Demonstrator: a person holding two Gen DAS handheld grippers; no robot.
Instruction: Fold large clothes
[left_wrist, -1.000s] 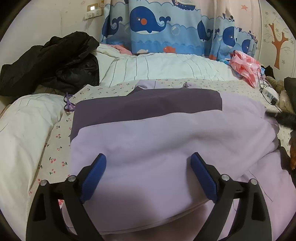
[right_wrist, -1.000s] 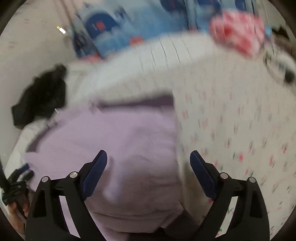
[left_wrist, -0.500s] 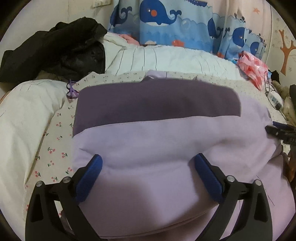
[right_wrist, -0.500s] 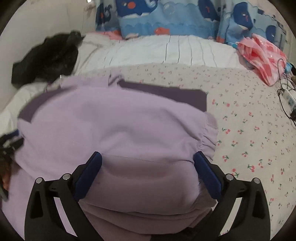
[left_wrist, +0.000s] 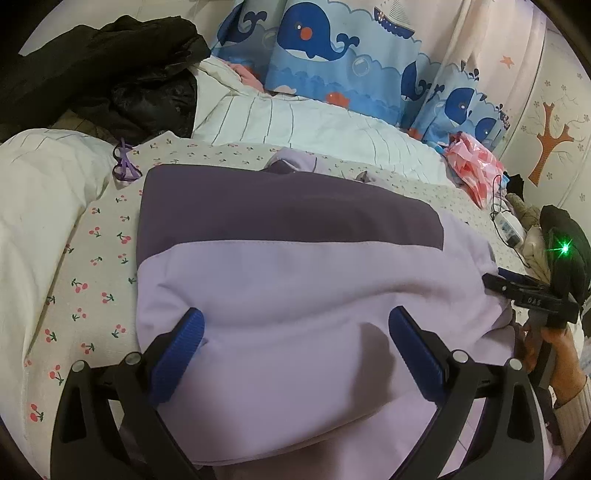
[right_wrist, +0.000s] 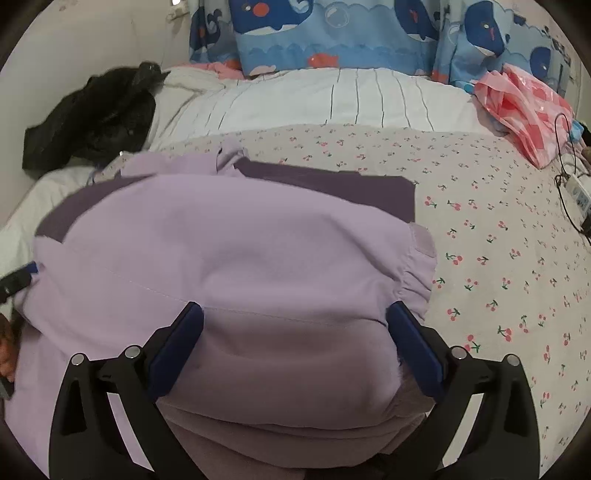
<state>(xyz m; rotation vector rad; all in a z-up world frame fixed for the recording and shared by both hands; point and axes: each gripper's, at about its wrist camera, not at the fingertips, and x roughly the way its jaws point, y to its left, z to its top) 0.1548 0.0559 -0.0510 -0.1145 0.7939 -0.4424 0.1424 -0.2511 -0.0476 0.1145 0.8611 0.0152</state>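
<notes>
A lilac garment (left_wrist: 295, 295) with a dark purple band (left_wrist: 288, 210) lies partly folded on the cherry-print bed sheet (left_wrist: 92, 280). It also shows in the right wrist view (right_wrist: 229, 258), with its gathered cuff (right_wrist: 417, 273) at the right edge. My left gripper (left_wrist: 295, 332) is open, its blue pads over the near part of the fabric. My right gripper (right_wrist: 295, 325) is open over the garment's near right part, and its body shows at the garment's right edge in the left wrist view (left_wrist: 532, 295).
A black jacket (left_wrist: 110, 74) lies at the back left on a white striped duvet (left_wrist: 295, 125). A pink plastic bag (right_wrist: 524, 107) and a white power strip with cable (right_wrist: 576, 192) lie at the right. A whale-print curtain (right_wrist: 332, 29) hangs behind.
Both grippers have come closer over the garment. The right view swung from the sheet onto the folded fabric. Both stay open.
</notes>
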